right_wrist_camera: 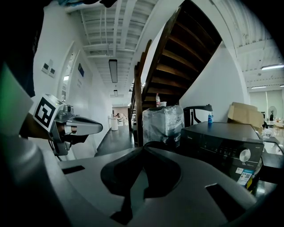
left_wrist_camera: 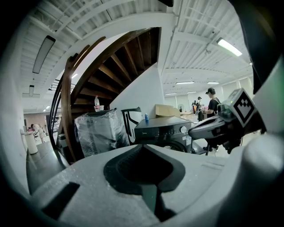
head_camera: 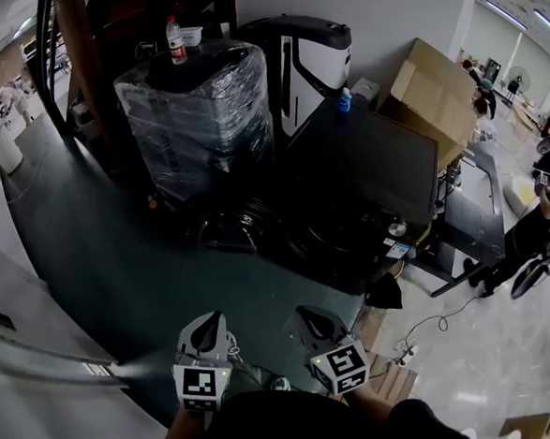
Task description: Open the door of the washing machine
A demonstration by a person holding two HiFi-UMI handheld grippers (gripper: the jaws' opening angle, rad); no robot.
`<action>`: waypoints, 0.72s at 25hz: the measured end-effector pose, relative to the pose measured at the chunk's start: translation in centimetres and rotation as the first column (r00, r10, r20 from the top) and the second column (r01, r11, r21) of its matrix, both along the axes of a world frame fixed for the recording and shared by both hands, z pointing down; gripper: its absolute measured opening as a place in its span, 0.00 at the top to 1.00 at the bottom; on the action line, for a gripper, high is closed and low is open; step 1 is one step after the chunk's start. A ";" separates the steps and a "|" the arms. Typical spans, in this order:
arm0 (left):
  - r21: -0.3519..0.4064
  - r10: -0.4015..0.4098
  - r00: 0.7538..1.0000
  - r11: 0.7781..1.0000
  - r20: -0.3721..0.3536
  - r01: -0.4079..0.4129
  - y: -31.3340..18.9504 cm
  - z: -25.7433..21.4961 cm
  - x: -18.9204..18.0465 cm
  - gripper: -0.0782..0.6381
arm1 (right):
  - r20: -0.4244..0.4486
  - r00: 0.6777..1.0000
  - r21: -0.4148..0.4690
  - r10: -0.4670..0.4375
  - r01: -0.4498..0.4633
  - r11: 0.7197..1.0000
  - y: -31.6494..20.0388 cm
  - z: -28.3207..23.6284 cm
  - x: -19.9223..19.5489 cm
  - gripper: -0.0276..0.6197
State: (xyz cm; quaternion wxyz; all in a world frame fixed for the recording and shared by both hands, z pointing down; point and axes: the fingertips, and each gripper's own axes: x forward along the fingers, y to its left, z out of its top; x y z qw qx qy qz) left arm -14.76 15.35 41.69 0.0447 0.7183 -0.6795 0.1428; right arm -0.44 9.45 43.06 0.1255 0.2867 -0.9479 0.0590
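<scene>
The black washing machine [head_camera: 366,175] stands ahead and to the right of me, its flat top dark and its control knob [head_camera: 398,229] on the front edge. Its round door [left_wrist_camera: 172,144] shows low on the front in the left gripper view, partly hidden by my jaws. In the right gripper view the machine [right_wrist_camera: 224,142] is at the right. My left gripper [head_camera: 208,329] and right gripper [head_camera: 312,319] are side by side near my body, well short of the machine. Both are shut and hold nothing.
A plastic-wrapped appliance [head_camera: 197,116] with a water bottle [head_camera: 176,40] on top stands left of the washer. A wooden staircase [left_wrist_camera: 71,115] rises behind it. A blue bottle [head_camera: 344,99] and cardboard boxes [head_camera: 430,90] sit beyond. Cables [head_camera: 406,350] lie on the floor at the right.
</scene>
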 end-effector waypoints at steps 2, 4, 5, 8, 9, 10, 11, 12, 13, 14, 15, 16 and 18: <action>-0.013 -0.020 1.000 1.000 -0.006 0.020 0.7 -0.2 -0.2 0.87 | 0.002 1.000 0.001 -0.014 0.014 1.000 0.3 0.0 -0.3 0.95; -0.008 -0.033 0.999 0.999 -0.003 0.033 1.4 -0.1 -0.6 0.87 | 0.006 1.000 0.004 -0.018 0.018 1.000 0.4 0.0 -0.4 0.95; -0.003 -0.040 0.999 0.999 -0.001 0.040 1.7 -0.1 -0.9 0.87 | 0.010 1.000 0.005 -0.017 0.017 1.000 0.3 0.0 -0.5 0.95; -0.014 -0.063 0.998 0.998 0.005 0.063 2.6 -0.4 -1.6 0.87 | 0.012 1.000 0.003 -0.020 0.020 1.000 0.4 -0.1 -1.0 0.95; -0.015 -0.067 0.998 0.998 0.011 0.067 2.8 -0.4 -1.8 0.87 | 0.006 1.000 0.004 -0.022 0.022 1.000 0.4 0.0 -1.1 0.95; -0.014 -0.071 0.997 0.997 0.017 0.071 3.0 -0.4 -2.0 0.87 | -0.001 1.000 0.006 -0.024 0.024 1.000 0.5 0.2 -1.2 0.95; -0.013 -0.074 0.997 0.997 0.019 0.074 3.2 -0.3 -2.2 0.87 | -0.005 1.000 0.010 -0.024 0.024 1.000 0.5 0.3 -1.4 0.95; -0.013 -0.078 0.997 0.997 0.018 0.078 3.2 -0.3 -2.3 0.87 | -0.010 1.000 0.010 -0.024 0.024 1.000 0.5 0.4 -1.5 0.95; -0.012 -0.080 0.997 0.997 0.017 0.080 3.3 -0.3 -2.4 0.87 | -0.020 0.999 0.003 -0.026 0.026 1.000 0.6 0.4 -1.5 0.95; -0.012 -0.081 0.997 0.997 0.015 0.081 3.3 -0.3 -2.4 0.87 | -0.035 0.999 -0.005 -0.029 0.029 1.000 0.7 0.3 -1.6 0.95; -0.011 -0.081 0.997 0.997 0.012 0.081 3.2 -0.3 -2.4 0.87 | -0.048 0.998 -0.012 -0.031 0.031 0.999 0.8 0.2 -1.6 0.95; -0.007 -0.081 0.997 0.997 0.008 0.081 3.1 -0.3 -2.5 0.87 | -0.051 0.998 -0.014 -0.032 0.031 0.999 0.8 0.3 -1.7 0.95; 0.015 -0.081 0.997 0.997 0.006 0.081 3.0 -0.1 -2.6 0.87 | -0.025 0.999 -0.004 -0.026 0.026 1.000 0.7 0.5 -1.8 0.95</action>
